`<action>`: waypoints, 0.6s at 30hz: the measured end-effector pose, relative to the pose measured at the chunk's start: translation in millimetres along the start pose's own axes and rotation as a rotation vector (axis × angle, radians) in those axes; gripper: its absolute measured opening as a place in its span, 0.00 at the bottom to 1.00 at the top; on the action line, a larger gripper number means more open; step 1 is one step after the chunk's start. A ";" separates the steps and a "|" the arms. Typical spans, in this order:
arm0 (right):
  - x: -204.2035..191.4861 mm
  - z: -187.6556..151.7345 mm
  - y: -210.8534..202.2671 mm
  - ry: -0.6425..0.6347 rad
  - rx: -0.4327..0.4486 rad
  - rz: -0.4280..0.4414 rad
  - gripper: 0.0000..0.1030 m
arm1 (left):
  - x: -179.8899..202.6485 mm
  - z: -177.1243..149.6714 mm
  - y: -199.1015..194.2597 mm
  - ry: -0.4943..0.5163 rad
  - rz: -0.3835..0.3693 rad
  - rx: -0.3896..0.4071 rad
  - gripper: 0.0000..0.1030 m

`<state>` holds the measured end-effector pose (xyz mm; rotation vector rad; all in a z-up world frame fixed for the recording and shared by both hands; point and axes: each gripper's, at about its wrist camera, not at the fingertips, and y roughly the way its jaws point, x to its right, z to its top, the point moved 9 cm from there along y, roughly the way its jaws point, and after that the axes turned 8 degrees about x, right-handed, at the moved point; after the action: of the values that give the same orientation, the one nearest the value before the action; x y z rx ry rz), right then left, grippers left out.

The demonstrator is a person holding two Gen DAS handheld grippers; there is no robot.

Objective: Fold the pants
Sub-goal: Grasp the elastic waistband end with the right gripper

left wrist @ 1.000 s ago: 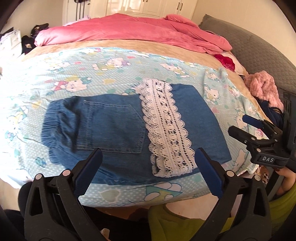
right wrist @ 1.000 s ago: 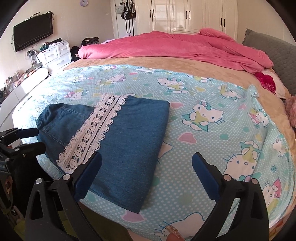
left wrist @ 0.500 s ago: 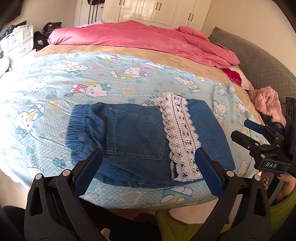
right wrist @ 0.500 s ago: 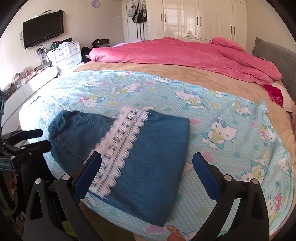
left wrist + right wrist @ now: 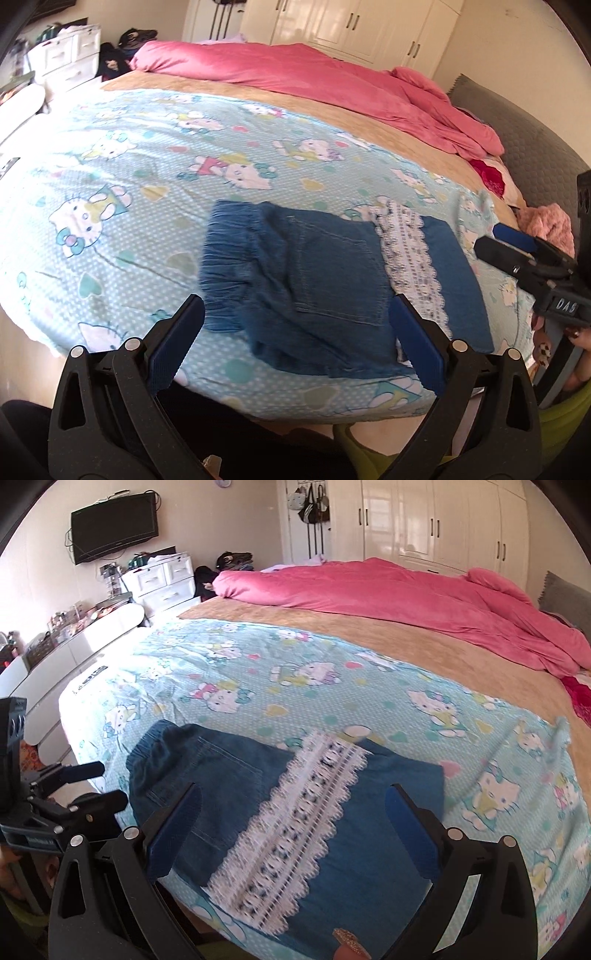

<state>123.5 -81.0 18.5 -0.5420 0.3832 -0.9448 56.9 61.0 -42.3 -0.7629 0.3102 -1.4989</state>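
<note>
Both grippers have drawn back since the earlier frames; left gripper (image 5: 297,338) and right gripper (image 5: 291,827) hang released, jaws spread, grasping nothing. Just ahead lie the folded pants (image 5: 314,280), lace band (image 5: 291,830) uppermost, on the cartoon sheet (image 5: 147,177). Beyond, a pink duvet (image 5: 388,590); only the right view shows the wall television (image 5: 114,526).

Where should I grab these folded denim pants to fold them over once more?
Probably the elastic waistband end of the denim pants, taken by the left hand-held gripper from the left. It lies bunched and raised off the printed sheet, a free edge to pinch and carry toward the lace band.
</note>
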 end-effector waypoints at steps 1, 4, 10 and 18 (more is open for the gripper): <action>-4.8 3.7 6.3 -0.012 -0.006 0.005 0.96 | -3.5 -0.2 0.8 -0.006 0.002 -0.001 0.91; -14.8 9.2 20.5 -0.033 -0.023 0.022 0.96 | -16.3 -2.4 5.0 -0.030 0.012 -0.008 0.91; -39.7 15.1 49.7 -0.061 -0.075 0.087 0.96 | -35.8 -4.2 11.7 -0.064 0.023 -0.003 0.91; -81.0 20.1 90.5 -0.098 -0.160 0.196 0.96 | -51.0 -9.4 21.7 -0.091 0.002 -0.012 0.89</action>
<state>150.2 35.1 -12.8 -0.6815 0.4174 -0.6994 63.5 105.3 -76.2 -0.8379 0.2519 -1.4568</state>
